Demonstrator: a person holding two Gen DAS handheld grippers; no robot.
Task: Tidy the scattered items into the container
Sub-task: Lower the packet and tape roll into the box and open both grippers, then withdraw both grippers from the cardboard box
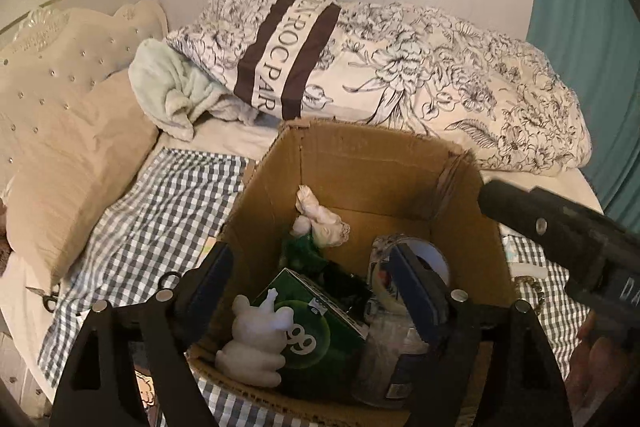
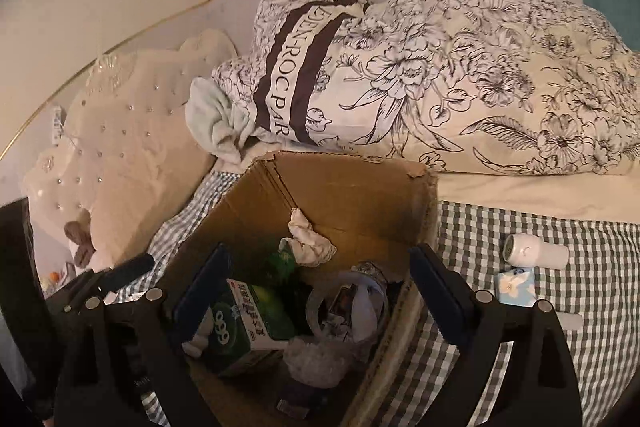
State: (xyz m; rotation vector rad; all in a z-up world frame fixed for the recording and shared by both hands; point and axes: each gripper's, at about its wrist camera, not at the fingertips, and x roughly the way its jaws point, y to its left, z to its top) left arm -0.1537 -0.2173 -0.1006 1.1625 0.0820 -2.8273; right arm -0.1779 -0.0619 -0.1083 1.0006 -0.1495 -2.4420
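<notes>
**Readable text**

Floral pillow (image 1: 280, 39), brown-edged band: "EN-ROC PAR", start and end hidden in folds. Green box (image 2: 244, 327) in the carton: "999" in white, plus Chinese characters too small to read. Right claw body, left wrist view: "DA", cut off.

Left gripper (image 1: 310, 287) and right gripper (image 2: 320, 283) share one build: matte black angled frames, round silver screws at the joints, dark blue pads lining the jaws.

scissors (image 1: 50, 293) half under the checked cloth (image 1: 160, 211), box (image 1: 360, 163) bottom buried
</notes>
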